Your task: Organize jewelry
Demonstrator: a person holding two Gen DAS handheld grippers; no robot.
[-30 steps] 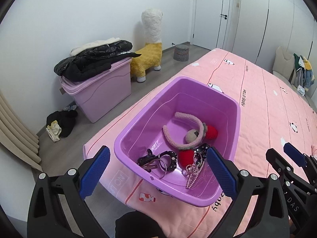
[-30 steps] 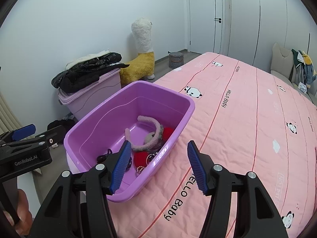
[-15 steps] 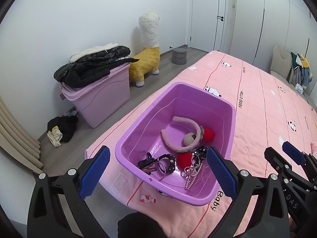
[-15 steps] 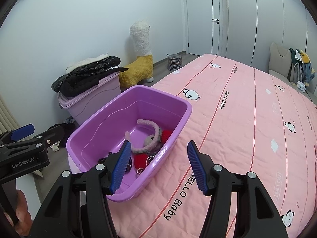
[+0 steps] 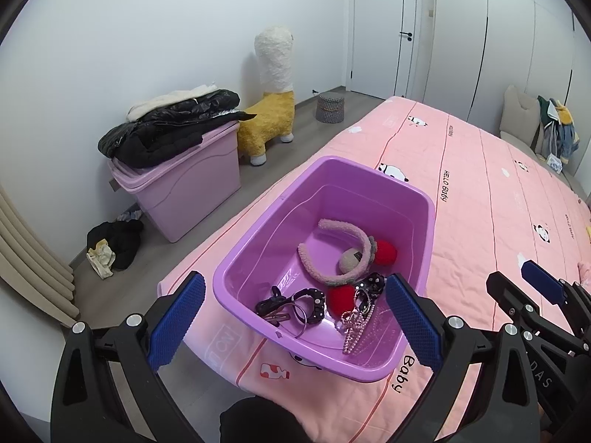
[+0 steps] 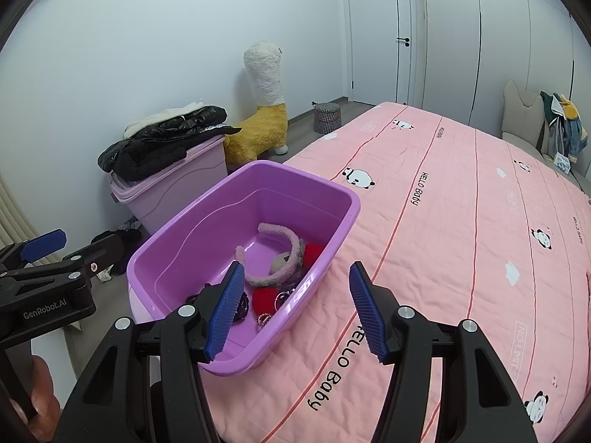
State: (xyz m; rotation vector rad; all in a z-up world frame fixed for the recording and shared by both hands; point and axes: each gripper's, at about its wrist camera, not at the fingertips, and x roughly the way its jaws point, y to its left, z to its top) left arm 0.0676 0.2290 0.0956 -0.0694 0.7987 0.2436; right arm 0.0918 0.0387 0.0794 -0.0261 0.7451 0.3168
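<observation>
A purple plastic tub (image 5: 258,229) (image 6: 184,236) sits at the near corner of the pink bed. In it lie a fuzzy pink headband (image 5: 351,243) (image 6: 291,254), red pompoms (image 5: 386,253), black hair ties and clips (image 5: 295,304) and a pearl hair clip (image 5: 356,330). My left gripper (image 5: 295,325) is open and empty, raised over the tub's near end. My right gripper (image 6: 295,306) is open and empty, over the tub's right rim; it also shows at the right of the left wrist view (image 5: 543,288).
The pink quilt (image 6: 461,221) with panda prints spreads to the right. On the floor to the left stand a lilac storage bin (image 5: 184,184) topped with a black jacket, a yellow alpaca toy (image 5: 271,118), a checked stool (image 5: 330,107) and dark clothes (image 5: 114,243).
Both grippers have drawn back and up a little from the tub, so it looks smaller and lower. Both stay open; nothing in the tub has moved.
</observation>
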